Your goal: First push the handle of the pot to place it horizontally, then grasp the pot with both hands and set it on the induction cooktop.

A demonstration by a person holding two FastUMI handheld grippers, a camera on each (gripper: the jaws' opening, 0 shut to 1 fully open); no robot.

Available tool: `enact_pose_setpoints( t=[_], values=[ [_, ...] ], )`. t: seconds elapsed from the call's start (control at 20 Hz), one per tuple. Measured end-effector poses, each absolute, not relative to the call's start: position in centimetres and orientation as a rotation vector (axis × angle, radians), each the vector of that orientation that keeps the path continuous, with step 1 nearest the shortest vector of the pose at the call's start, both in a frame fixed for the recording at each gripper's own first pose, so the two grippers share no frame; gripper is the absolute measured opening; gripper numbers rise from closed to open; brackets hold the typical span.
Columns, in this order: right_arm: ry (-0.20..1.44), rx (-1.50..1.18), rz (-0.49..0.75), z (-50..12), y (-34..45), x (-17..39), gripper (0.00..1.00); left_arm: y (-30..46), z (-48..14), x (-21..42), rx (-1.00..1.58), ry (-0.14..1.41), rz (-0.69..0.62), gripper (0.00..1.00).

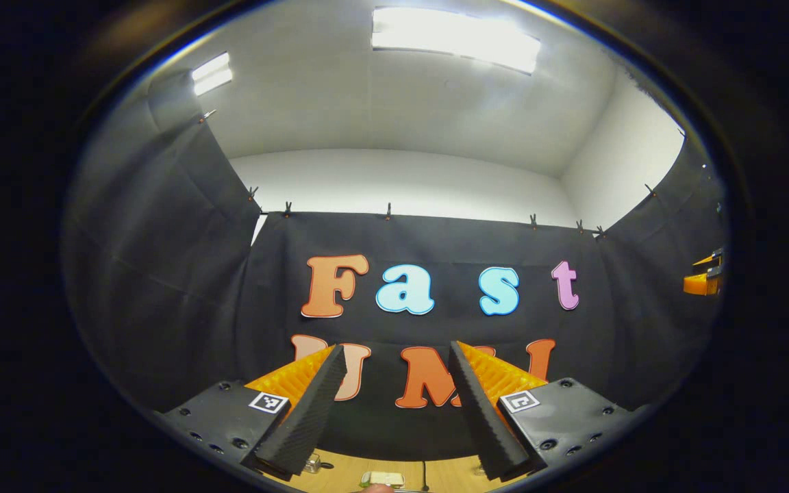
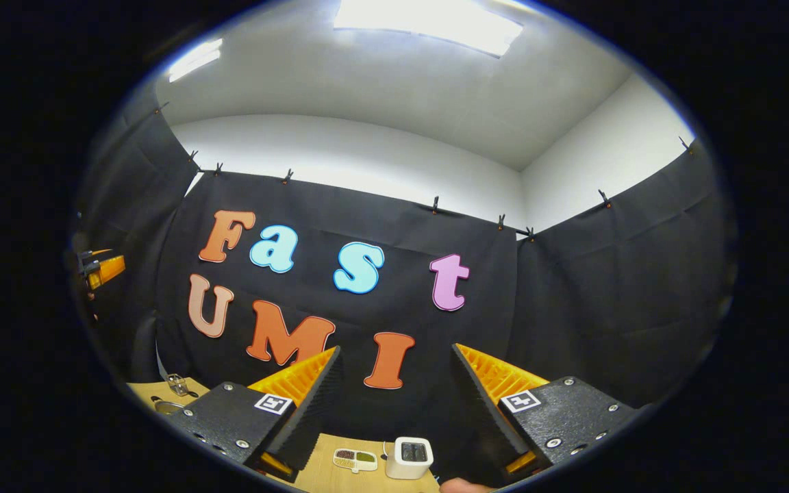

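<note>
Tongs [image 1: 398, 356] [image 2: 398, 356] gape, raised; table [image 2: 329, 448] mostly cut off.

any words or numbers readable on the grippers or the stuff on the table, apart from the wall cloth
No readable text.
On the left gripper and the right gripper, square black-and-white marker tags: patterns, no words.
On the small white box, a dark panel: too small to read.

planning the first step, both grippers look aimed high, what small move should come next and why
Probably tip both down toward the table. The left gripper and right gripper are open, empty, facing the booth wall, so the pot handle can't yet be located.
</note>
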State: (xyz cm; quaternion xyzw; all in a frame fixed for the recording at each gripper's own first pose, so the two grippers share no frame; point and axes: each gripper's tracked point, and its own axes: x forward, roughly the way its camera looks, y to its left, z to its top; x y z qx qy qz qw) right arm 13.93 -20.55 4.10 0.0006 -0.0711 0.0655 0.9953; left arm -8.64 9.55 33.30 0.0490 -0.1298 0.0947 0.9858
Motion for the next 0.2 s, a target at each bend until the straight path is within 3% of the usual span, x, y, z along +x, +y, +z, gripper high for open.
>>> enact_pose_setpoints(
  t=[0.2],
  values=[
    [-0.157,0.013,0.130,4.27,-20.21,14.13,0.95,10.16,32.70,-8.37,0.106,-0.243,0.178,0.97]
  ],
)
